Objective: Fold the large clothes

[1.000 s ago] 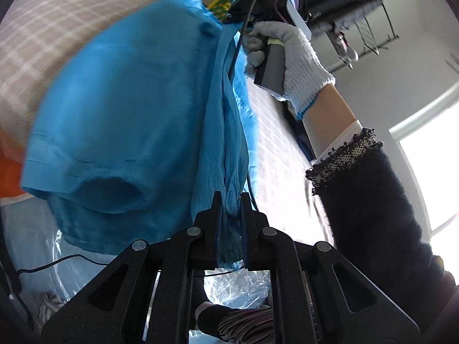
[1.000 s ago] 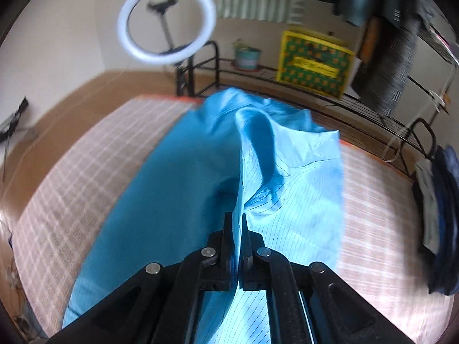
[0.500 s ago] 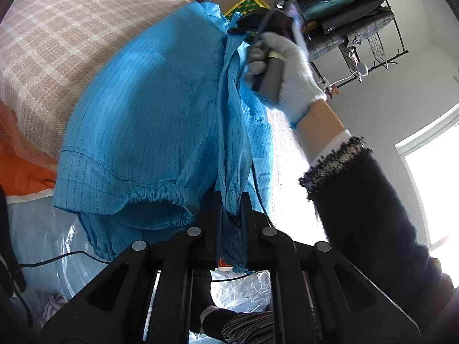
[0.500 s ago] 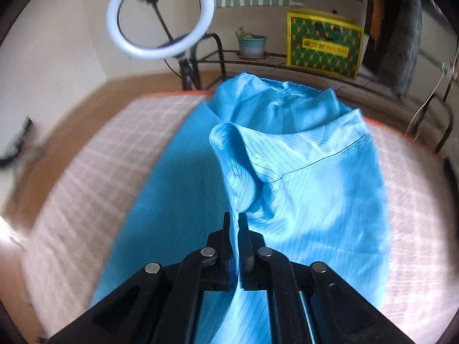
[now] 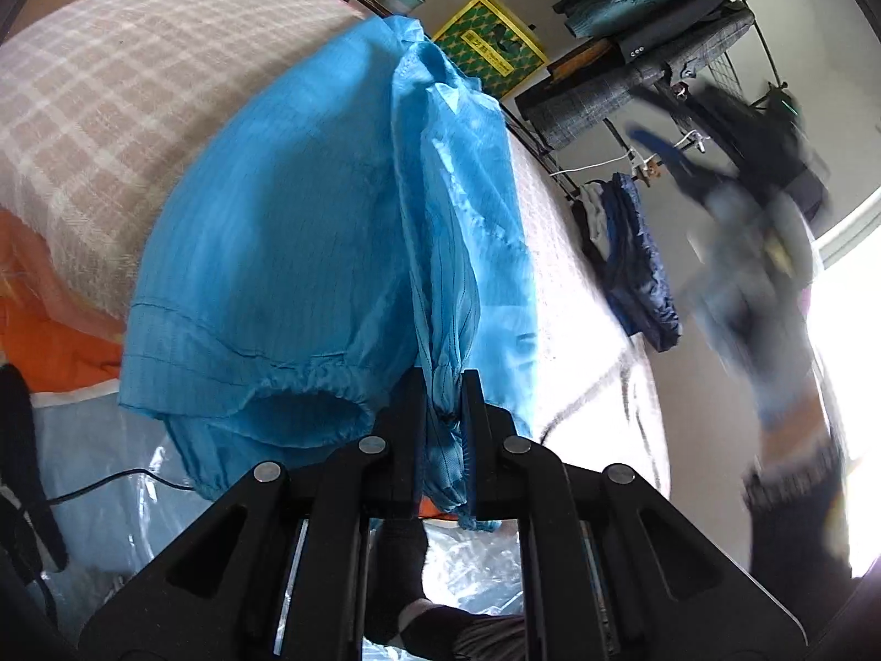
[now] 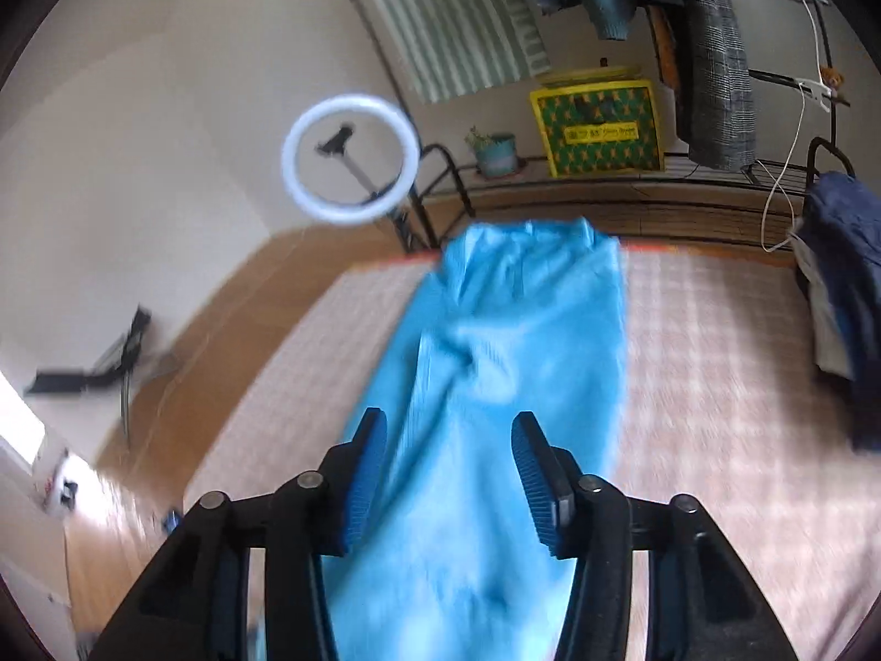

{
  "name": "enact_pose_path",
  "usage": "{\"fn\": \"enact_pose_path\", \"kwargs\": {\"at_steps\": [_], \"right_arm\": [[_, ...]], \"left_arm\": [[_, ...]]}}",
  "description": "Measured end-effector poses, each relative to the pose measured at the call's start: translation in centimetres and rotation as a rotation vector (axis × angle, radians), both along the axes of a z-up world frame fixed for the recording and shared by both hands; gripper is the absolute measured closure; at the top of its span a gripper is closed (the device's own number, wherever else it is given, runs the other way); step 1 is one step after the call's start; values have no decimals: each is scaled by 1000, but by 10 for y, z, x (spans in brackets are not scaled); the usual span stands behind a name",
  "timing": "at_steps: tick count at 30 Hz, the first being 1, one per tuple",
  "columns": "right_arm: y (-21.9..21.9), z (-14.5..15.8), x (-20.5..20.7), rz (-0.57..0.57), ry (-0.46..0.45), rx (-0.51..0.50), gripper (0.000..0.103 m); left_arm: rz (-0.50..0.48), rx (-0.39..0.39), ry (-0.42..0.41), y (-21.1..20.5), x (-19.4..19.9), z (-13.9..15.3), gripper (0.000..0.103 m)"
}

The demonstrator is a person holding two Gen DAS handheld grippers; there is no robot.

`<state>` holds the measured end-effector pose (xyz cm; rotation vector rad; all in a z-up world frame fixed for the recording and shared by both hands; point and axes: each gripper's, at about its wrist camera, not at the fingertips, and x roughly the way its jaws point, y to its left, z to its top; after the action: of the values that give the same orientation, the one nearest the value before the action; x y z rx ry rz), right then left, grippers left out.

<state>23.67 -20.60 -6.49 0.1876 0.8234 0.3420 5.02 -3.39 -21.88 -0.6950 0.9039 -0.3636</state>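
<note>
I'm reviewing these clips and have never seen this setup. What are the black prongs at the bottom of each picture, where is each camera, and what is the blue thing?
There is no robot here. A person holds a two-finger gripper in each hand, and each gripper carries a fisheye camera looking forward along its fingers, so the black prongs are the gripper itself.

In the left wrist view, the left gripper is shut on a bunched edge of the blue garment, near its elastic hem. The blurred shape at the right of that view looks like the person's other arm, in motion.

In the right wrist view, the right gripper is open, with nothing between its blue ribbed pads; it hangs above the same garment.

The garment lies lengthwise on a checked pink and white bed cover.
</note>
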Motion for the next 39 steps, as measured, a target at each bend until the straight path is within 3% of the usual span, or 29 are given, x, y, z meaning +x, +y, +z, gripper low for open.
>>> {"fn": "enact_pose_path", "kwargs": {"at_steps": [6,11,13,16,18,22,24,27,30,33,37,39], "right_arm": [[19,-51,-95,110,96,-112,57],[51,-114,-129,207,172,-314,59],[55,-136,-136,231,217,-381,65],[51,-149,-146,223,239,-451,65],[46,-142,-152,215,225,-436,65],[34,-113,-159,188,154,-253,65],[34,-109,-157,180,136,-209,65],[43,-114,-155,177,140,-180,65],[51,-124,-156,178,160,-191,65],[52,-136,-152,183,185,-196,65],[45,-153,-147,174,225,-187,65],[44,-156,-146,174,235,-179,65]], "left_arm": [[18,46,31,6,-5,-11,94],[-41,89,55,2,-14,-10,78],[-57,104,36,9,-26,-3,78],[-47,109,7,32,-46,12,78],[-24,127,-13,49,-51,22,78],[-13,189,-65,62,-30,42,78],[-34,202,-79,57,-16,46,78],[-139,237,-102,28,14,47,78],[-189,243,-25,15,39,23,78],[-138,158,54,30,46,0,78],[-139,85,92,43,41,-17,82],[-181,108,92,39,37,-22,86]]}}
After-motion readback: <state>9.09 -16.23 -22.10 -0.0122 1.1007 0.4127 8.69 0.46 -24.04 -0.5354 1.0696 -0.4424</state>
